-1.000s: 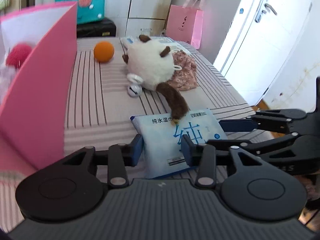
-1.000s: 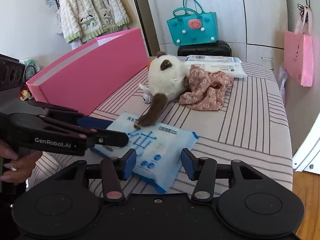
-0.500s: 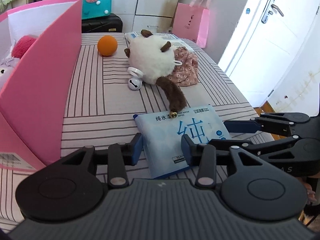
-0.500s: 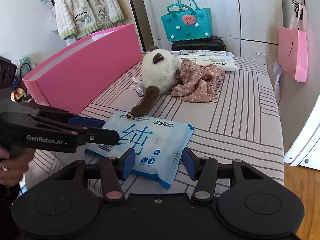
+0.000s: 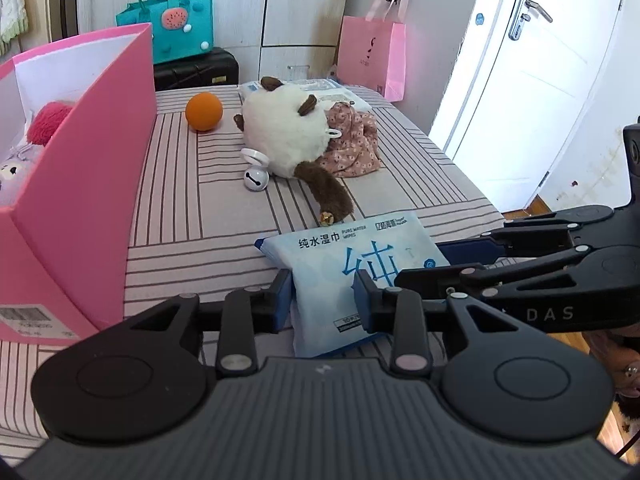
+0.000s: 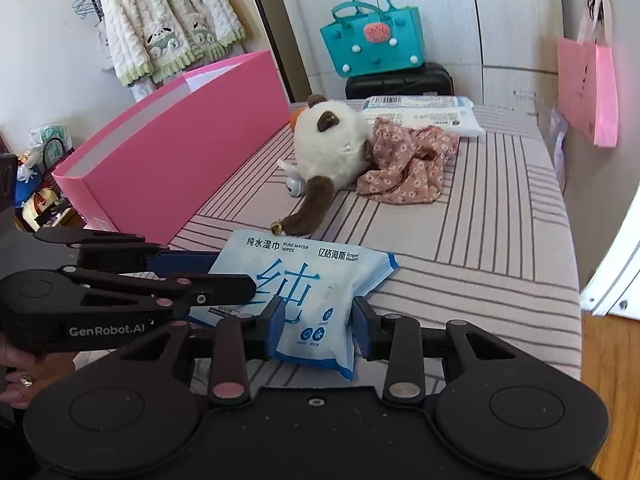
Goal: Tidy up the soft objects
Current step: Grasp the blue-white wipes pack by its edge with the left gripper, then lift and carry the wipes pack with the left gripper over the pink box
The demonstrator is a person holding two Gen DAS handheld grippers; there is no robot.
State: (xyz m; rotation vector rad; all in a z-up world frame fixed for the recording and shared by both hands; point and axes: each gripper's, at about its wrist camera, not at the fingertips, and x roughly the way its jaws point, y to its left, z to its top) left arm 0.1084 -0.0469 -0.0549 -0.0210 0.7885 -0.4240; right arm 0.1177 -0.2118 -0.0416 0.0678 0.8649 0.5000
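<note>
Your left gripper (image 5: 323, 294) has its blue pads pressed against the near end of the blue wet wipes pack (image 5: 348, 276), jaws drawn almost fully together on it after closing a touch further just now. Your right gripper (image 6: 314, 326) has just been closing too, and its pads now pinch the other near corner of the same pack (image 6: 308, 292), so you hold it from both sides with the two tools crossing close to each other. The pack's far end rests on the striped bed cover (image 6: 480, 216), near the front edge of the bed. Just beyond it lies the brown tail of the white plush toy (image 5: 284, 140), a small gold bell at the tail's tip almost touching the pack's far edge. A little white bell-shaped trinket (image 5: 256, 178) sits against the plush. The floral pink cloth (image 6: 408, 164) is bunched up against the toy's other side, and a second, white wipes pack (image 6: 424, 114) lies behind that. An orange ball (image 5: 204, 111) rests further back, near the open pink box (image 5: 92, 184), which stands along your left side of the bed with a red fluffy toy (image 5: 50, 122) and a pale plush inside it.
</note>
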